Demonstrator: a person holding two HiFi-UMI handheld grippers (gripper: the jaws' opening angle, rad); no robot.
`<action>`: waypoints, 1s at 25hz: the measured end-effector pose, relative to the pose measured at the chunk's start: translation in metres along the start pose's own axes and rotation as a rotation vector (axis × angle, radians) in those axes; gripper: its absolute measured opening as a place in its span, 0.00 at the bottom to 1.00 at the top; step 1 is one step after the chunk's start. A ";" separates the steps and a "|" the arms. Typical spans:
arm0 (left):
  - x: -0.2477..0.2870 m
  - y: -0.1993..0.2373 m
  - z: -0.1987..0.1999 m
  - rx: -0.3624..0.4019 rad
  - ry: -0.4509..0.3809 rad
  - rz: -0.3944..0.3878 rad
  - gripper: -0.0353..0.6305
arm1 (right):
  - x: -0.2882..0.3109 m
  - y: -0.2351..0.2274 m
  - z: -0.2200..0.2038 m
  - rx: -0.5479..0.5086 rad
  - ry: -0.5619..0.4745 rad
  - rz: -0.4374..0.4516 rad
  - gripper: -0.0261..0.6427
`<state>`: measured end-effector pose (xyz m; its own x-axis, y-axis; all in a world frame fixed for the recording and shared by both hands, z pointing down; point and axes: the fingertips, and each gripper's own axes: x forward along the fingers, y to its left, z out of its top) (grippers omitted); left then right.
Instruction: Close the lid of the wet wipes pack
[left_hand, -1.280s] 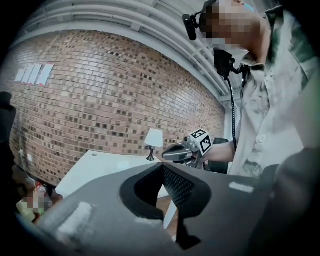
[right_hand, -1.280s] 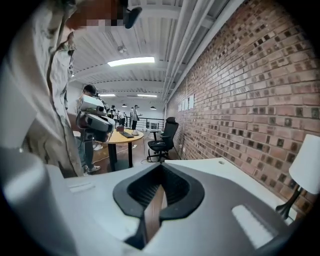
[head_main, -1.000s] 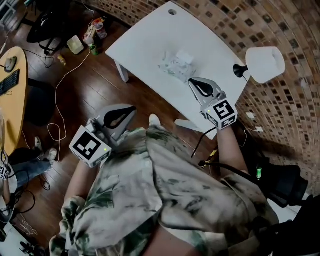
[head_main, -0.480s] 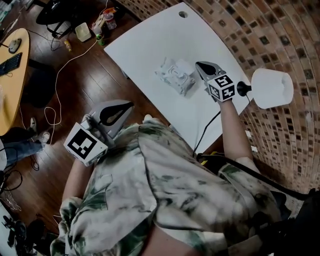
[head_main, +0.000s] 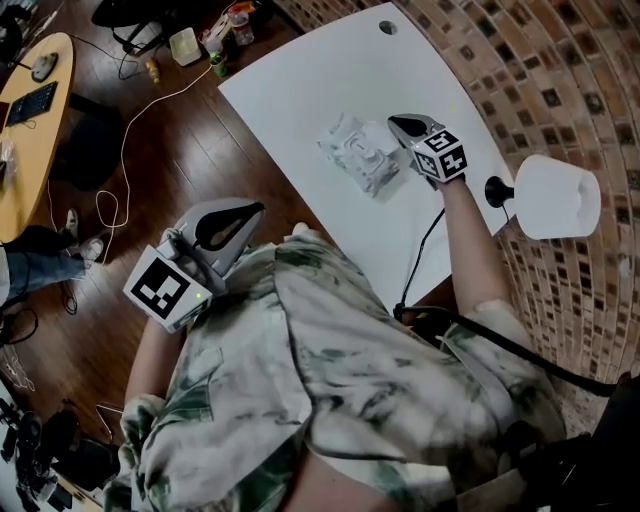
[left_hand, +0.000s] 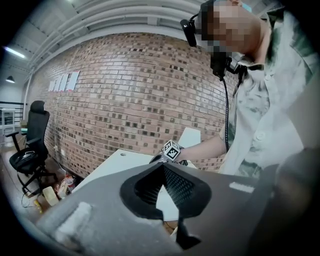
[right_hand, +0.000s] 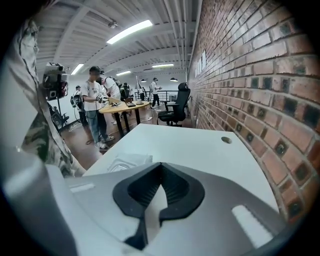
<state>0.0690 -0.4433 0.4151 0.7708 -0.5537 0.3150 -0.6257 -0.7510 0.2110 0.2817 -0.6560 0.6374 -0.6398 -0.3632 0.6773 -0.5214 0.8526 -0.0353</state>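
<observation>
The wipes pack (head_main: 358, 155) is set on the table (head_main: 300, 80). The right tongs (head_main: 395, 122) are held just beside it, rightward.

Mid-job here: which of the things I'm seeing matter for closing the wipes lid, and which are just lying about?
For the job: wet wipes pack on the white table; right gripper beside it, jaws together; left gripper off the table, jaws together.

Just lying about: lamp; keyboard on the yellow desk; white container on the floor.

Head view looks steeply down on the white bench (head_main: 330, 70). Right gripper view skims its top; left gripper view sees it from farther back.
</observation>
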 end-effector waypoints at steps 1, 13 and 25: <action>0.001 0.000 0.000 -0.005 0.000 0.000 0.05 | 0.002 0.003 -0.001 0.001 0.001 0.010 0.04; -0.002 0.002 -0.002 -0.013 -0.011 -0.018 0.05 | 0.004 0.054 -0.001 -0.017 0.004 0.092 0.04; -0.024 0.005 -0.012 -0.022 -0.013 -0.037 0.05 | 0.014 0.096 -0.004 -0.053 0.058 0.113 0.04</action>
<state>0.0462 -0.4292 0.4191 0.7948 -0.5305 0.2947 -0.5992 -0.7630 0.2426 0.2250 -0.5783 0.6460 -0.6579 -0.2430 0.7128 -0.4163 0.9061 -0.0753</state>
